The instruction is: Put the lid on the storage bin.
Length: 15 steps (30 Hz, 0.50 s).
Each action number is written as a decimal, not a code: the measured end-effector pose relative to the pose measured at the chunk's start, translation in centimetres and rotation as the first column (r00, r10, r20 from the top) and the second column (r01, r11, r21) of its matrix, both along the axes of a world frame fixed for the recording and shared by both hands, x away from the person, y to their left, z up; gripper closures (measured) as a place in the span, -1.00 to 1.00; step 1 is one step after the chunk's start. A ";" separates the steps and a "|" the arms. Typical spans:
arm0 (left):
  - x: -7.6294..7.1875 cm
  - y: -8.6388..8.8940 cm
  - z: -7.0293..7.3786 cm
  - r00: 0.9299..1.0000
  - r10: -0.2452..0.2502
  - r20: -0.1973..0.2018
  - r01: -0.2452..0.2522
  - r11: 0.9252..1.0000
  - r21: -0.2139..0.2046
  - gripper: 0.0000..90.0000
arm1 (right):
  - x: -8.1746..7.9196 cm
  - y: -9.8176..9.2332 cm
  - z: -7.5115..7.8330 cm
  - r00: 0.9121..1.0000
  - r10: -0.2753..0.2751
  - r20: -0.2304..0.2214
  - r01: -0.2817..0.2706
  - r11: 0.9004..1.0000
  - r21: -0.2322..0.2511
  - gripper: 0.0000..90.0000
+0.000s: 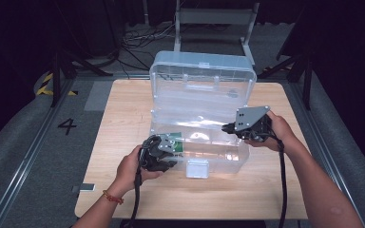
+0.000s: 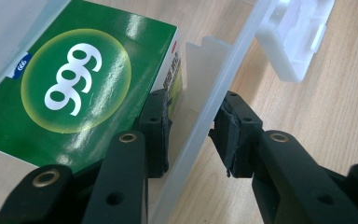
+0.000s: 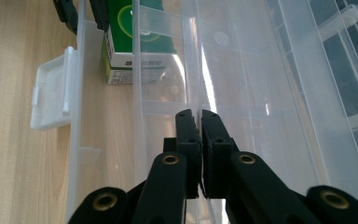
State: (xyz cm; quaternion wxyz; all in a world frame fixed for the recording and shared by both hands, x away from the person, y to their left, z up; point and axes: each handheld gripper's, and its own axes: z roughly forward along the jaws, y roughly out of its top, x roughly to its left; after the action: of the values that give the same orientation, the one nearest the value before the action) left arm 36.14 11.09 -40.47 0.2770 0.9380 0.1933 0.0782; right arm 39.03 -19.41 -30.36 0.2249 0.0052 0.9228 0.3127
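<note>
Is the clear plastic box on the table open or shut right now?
Open. The clear box's lid stands up behind it, and its front latch hangs loose.

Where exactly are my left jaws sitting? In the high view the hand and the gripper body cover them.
Observer: The left gripper straddles the clear box's front wall. One jaw is inside beside the green box and the other is outside. The pads are not pressing on the wall.
Operator: And what is the right one on?
Observer: The right gripper is shut on a thin clear inner wall that runs lengthwise through the box.
</note>
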 end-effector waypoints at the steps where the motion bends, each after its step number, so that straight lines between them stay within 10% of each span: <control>1: 0.0 0.0 0.0 1.000 0.000 0.000 0.000 1.000 0.000 0.47 | -0.1 0.0 0.0 1.000 -0.002 0.004 0.002 1.000 0.000 0.95; 15: -1.5 0.4 0.7 0.998 0.026 0.064 -0.023 0.999 -0.044 0.26 | -0.7 -0.1 -0.5 1.000 0.013 0.003 -0.013 1.000 -0.001 0.94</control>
State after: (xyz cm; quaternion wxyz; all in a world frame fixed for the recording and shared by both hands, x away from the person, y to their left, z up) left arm 34.67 11.46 -39.80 0.3022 0.9263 0.1975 0.1077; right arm 38.29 -19.53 -30.88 0.2245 -0.0012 0.9226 0.3137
